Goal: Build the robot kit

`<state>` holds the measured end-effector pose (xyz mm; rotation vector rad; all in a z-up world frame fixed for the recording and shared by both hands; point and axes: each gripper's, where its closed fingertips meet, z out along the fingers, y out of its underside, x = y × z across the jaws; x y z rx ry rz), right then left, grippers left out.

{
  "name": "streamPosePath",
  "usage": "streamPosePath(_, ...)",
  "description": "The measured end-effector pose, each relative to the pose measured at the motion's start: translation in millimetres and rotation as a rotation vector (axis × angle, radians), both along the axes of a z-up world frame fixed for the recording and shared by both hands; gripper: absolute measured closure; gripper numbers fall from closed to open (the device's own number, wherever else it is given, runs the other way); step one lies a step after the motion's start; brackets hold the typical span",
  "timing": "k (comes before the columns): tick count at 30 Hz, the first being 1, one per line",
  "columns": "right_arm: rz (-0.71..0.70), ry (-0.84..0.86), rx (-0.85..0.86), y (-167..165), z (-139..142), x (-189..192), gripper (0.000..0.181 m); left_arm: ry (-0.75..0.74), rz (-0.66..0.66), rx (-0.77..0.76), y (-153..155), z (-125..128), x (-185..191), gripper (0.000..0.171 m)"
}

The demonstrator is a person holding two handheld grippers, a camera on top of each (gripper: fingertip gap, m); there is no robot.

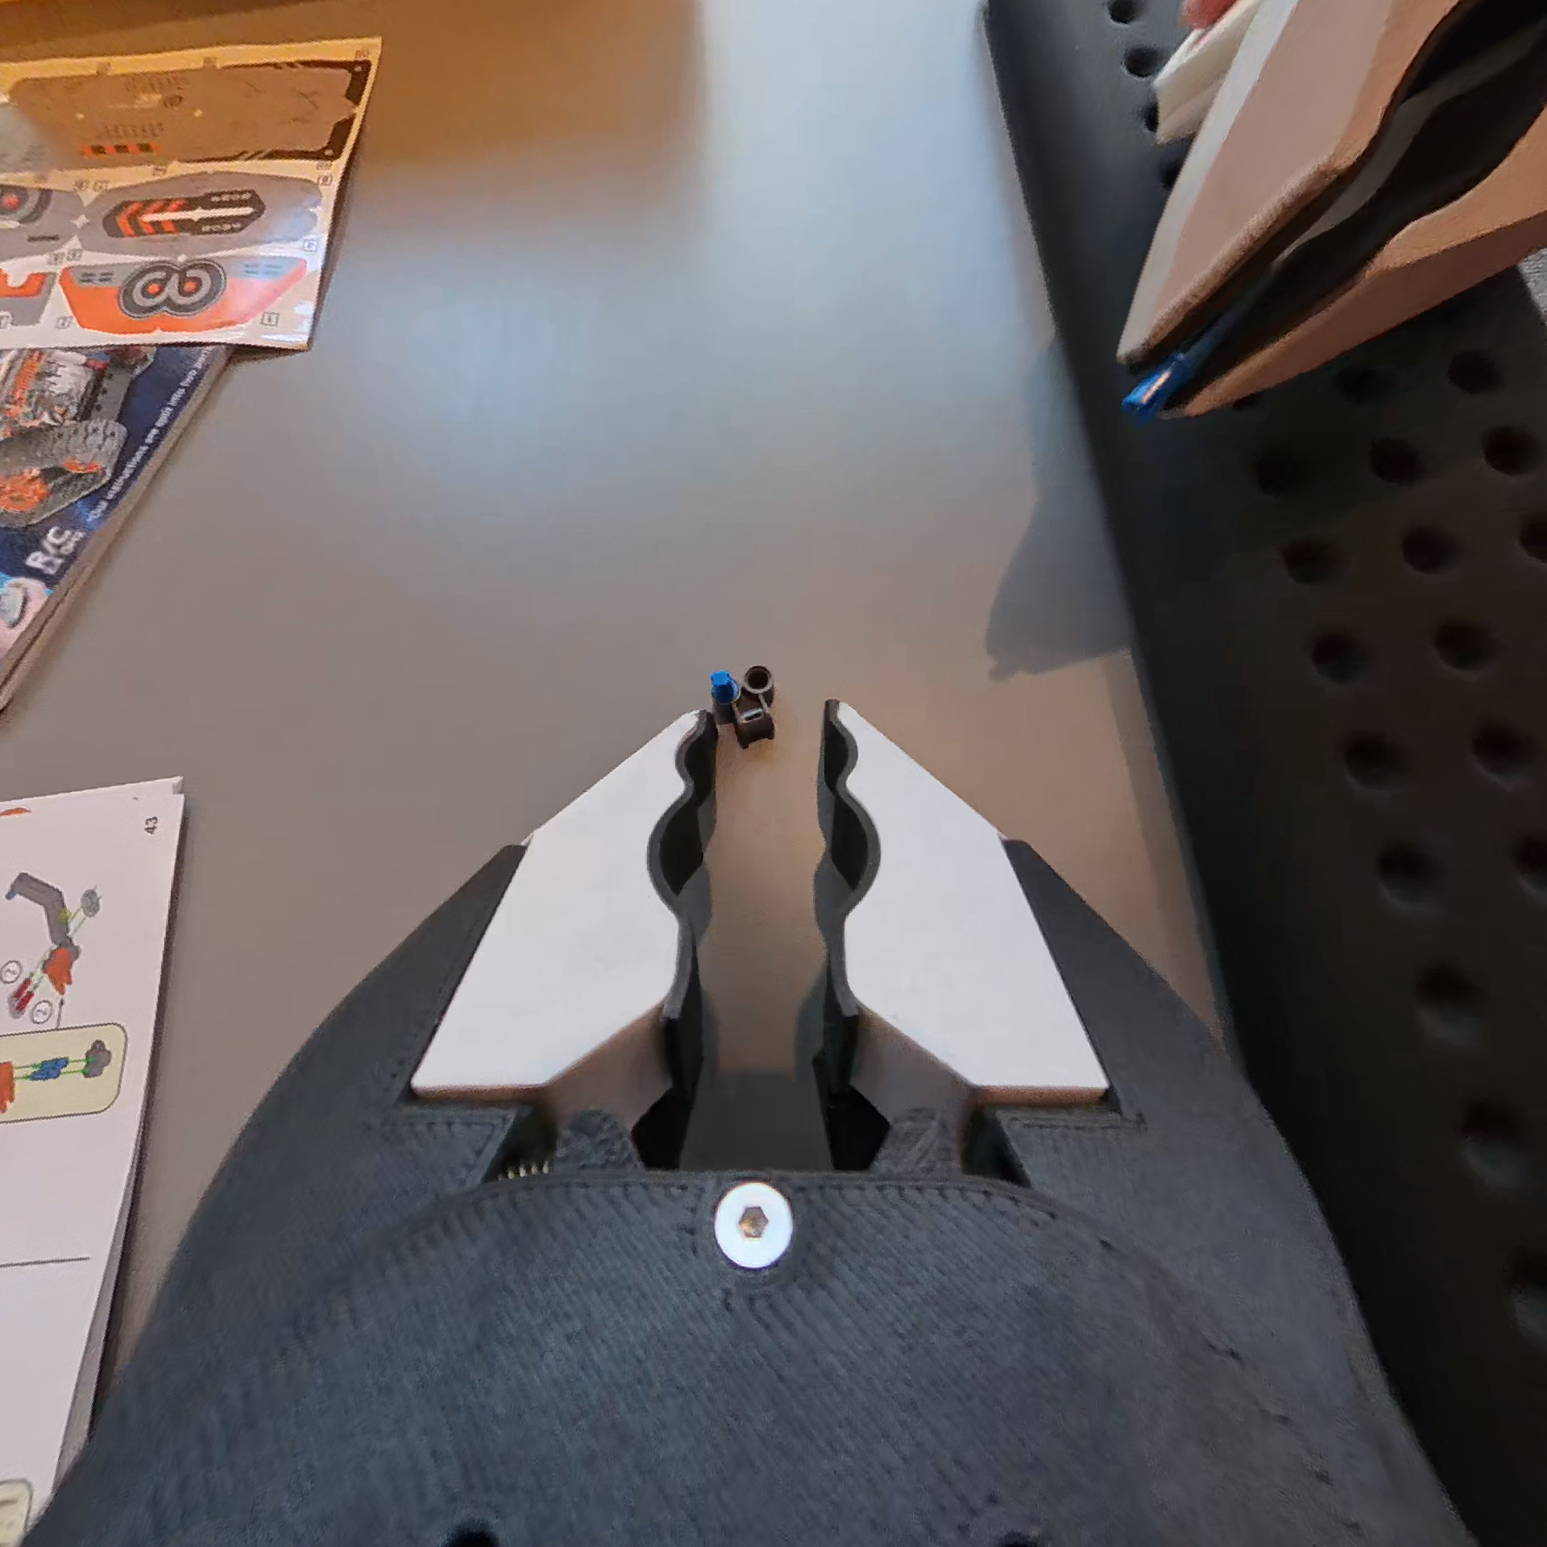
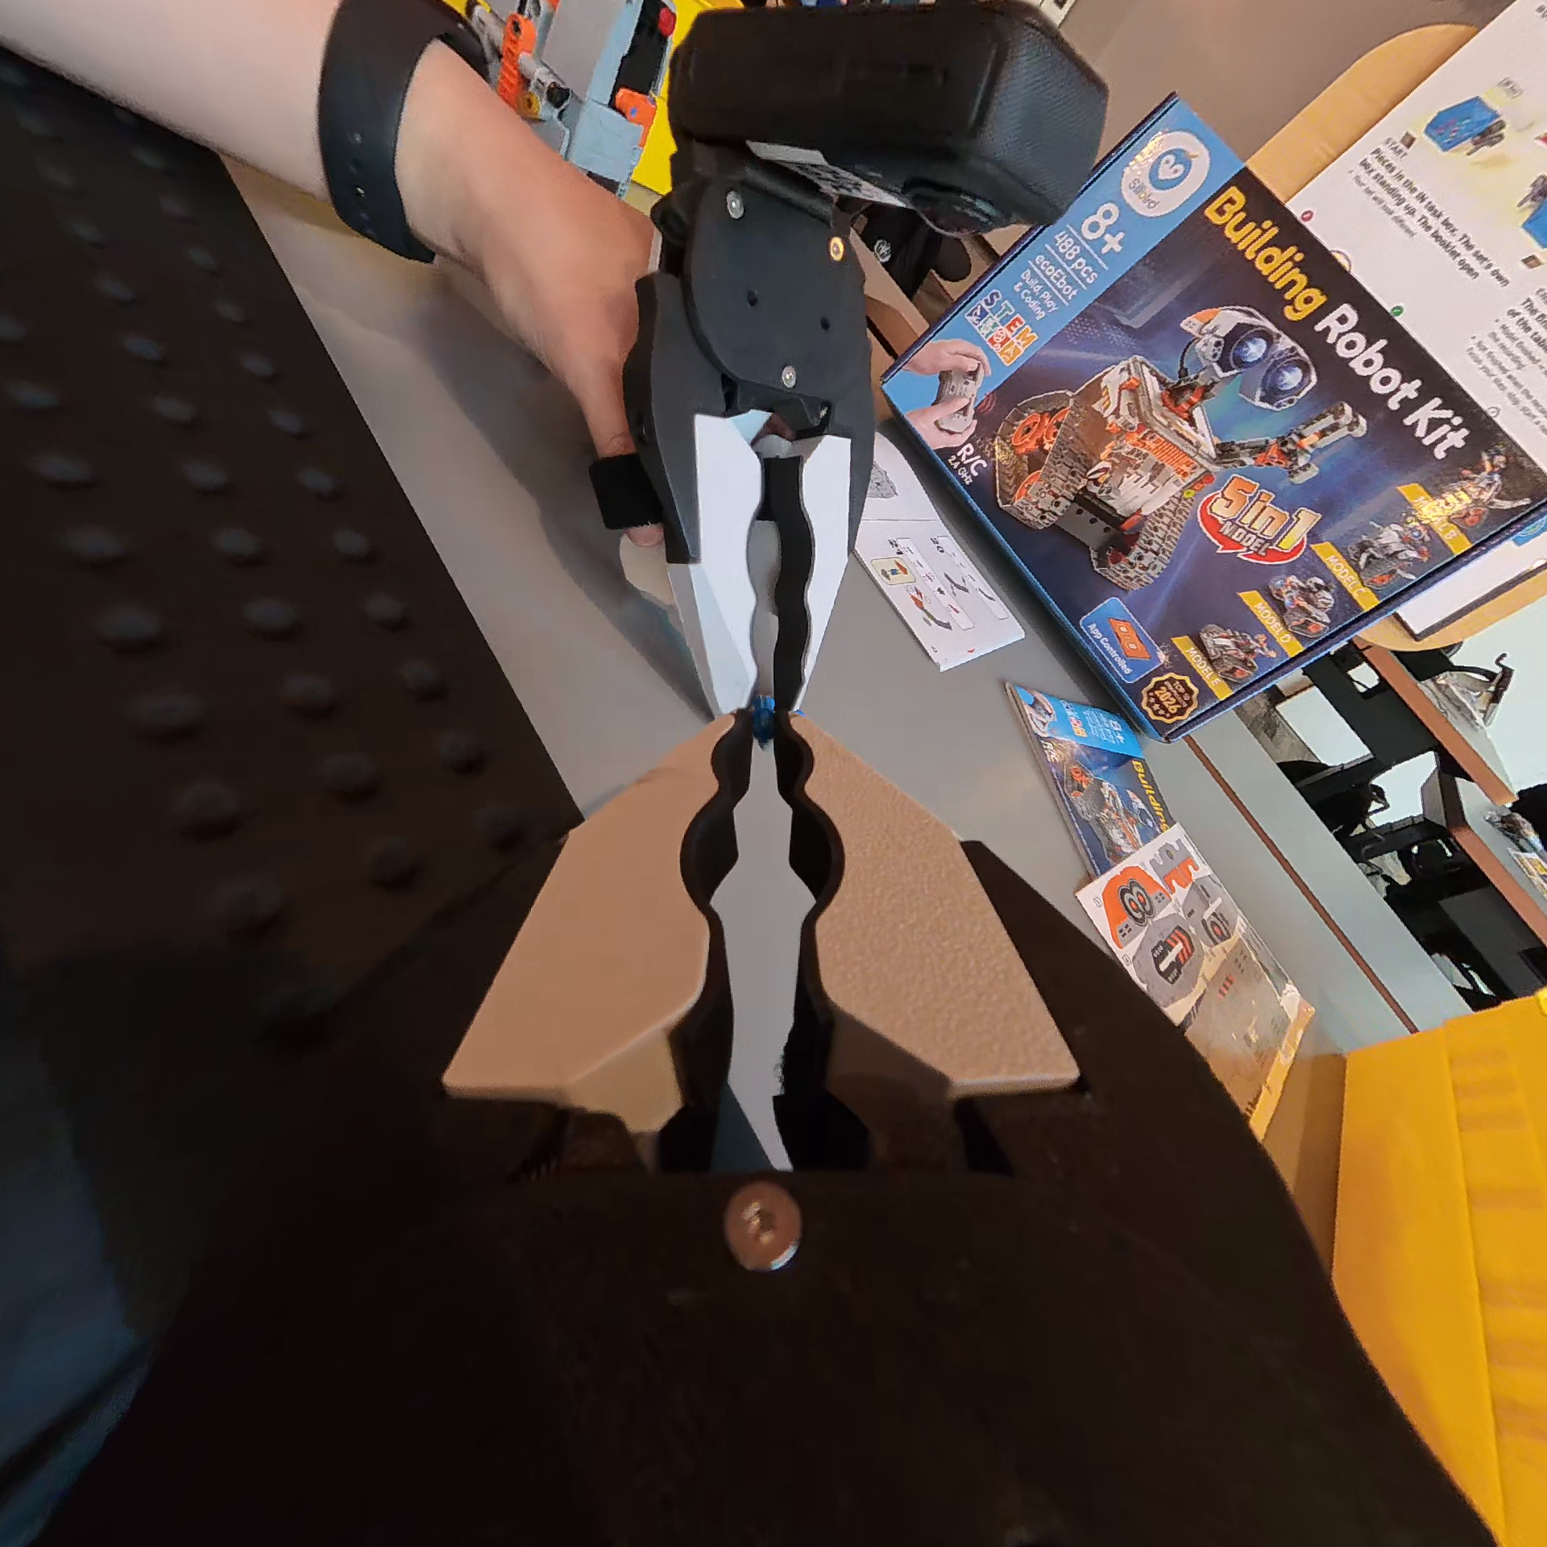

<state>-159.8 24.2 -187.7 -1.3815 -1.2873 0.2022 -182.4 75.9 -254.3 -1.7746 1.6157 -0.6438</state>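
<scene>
Left wrist view, fingers: I am holding the left gripper [image 1: 766, 711] low over the grey tabletop [image 1: 544, 502], its fingers standing moderately apart and gripping nothing.
Left wrist view, small part: a dark brown connector with a blue pin [image 1: 741, 703] is lying on the tabletop just past the fingertips, toward 12 o'clock and a shade to the 11 o'clock side, almost touching the left fingertip [image 1: 699, 728]. Its long axis is running roughly from 11 to 5 o'clock, and its blue pin is sitting at the far left end.
Left wrist view, neighbour: the right gripper [image 1: 1151, 393] is showing at 2 o'clock over the black perforated mat [image 1: 1381, 670], pinching a blue piece [image 1: 1147, 398], well apart from the connector.
Left wrist view, surroundings: a sticker sheet [image 1: 167, 192] is lying at 10 o'clock and an instruction booklet [image 1: 75, 1046] at 8 o'clock.
Right wrist view, fingers: my right gripper [image 2: 762, 724] is nearly closed, nipping the small blue piece [image 2: 762, 720] at its very tips.
Right wrist view, relation: the left gripper [image 2: 758, 695] is pointing down from 12 o'clock, tips almost meeting mine; I cannot see the brown connector here.
Right wrist view, surroundings: a robot kit box [image 2: 1214, 435] is lying at 2 o'clock.
Nearer arm: I am judging the left fingers far closer to the connector.
</scene>
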Motion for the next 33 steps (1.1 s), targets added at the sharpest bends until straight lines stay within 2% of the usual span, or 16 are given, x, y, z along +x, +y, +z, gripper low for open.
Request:
streamPosePath(5,0.003,0.001,0.001,2.0,0.6,0.2,0.177,0.002,0.055,0.021,6.3,-0.2,4.3,0.159)
streamPosePath(8,0.002,-0.006,0.001,3.8,-0.3,1.0,0.177,-0.003,0.055,0.042,7.0,-0.1,4.2,0.158)
streamPosePath(10,-0.002,-0.019,-0.004,6.5,-2.4,1.2,0.177,-0.015,0.071,0.062,9.9,0.5,5.3,0.15)
streamPosePath(12,0.0,-0.034,-0.001,8.5,-4.0,0.4,0.177,-0.025,0.051,0.05,5.7,-0.1,8.0,0.157)
streamPosePath(15,0.003,-0.047,-0.004,10.6,-5.9,-0.7,0.177,-0.024,0.055,0.067,6.2,0.2,7.9,0.157)
streamPosePath(17,0.004,-0.049,-0.003,11.4,-6.2,-1.0,0.177,-0.023,0.065,0.084,8.2,1.1,6.2,0.147)
streamPosePath(19,0.005,-0.046,-0.002,11.5,-6.1,-1.1,0.177,-0.021,0.061,0.062,6.6,0.8,4.3,0.147)
streamPosePath(23,0.004,-0.045,-0.001,11.7,-6.3,-0.8,0.177,-0.031,0.042,0.018,3.3,0.1,2.8,0.151)
streamPosePath(30,0.003,-0.05,-0.002,11.8,-7.3,-1.0,0.177,-0.024,0.057,0.042,7.0,-0.3,2.3,0.165)
streamPosePath(33,-0.005,-0.06,-0.006,13.2,-9.2,-0.9,0.177,-0.023,0.065,0.045,8.2,-0.4,2.6,0.165)
